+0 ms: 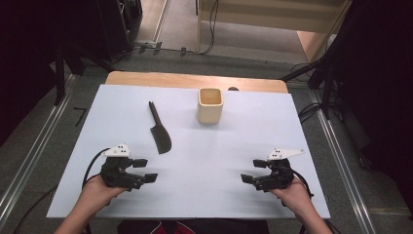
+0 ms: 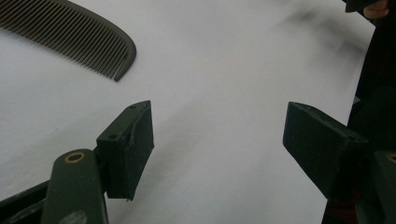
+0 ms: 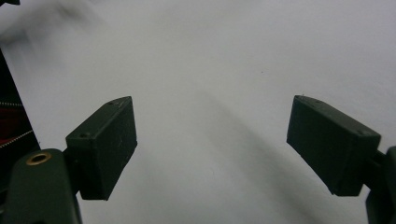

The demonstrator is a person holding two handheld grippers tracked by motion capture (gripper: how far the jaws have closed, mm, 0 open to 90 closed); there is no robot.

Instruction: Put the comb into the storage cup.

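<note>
In the high view, the left gripper [image 1: 145,170] and the right gripper [image 1: 253,171] rested near the front edge of the white table [image 1: 234,141], jaws spread and empty. A dark comb [image 1: 159,130] lay ahead of the left gripper; a cream cup [image 1: 210,105] stood farther back. The left gripper view showed the comb [image 2: 74,35] beyond parted jaws. The right gripper view showed jaws apart over bare table [image 3: 210,70].

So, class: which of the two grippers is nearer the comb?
The left gripper: the dark comb lies just beyond it, far from the right gripper.
</note>
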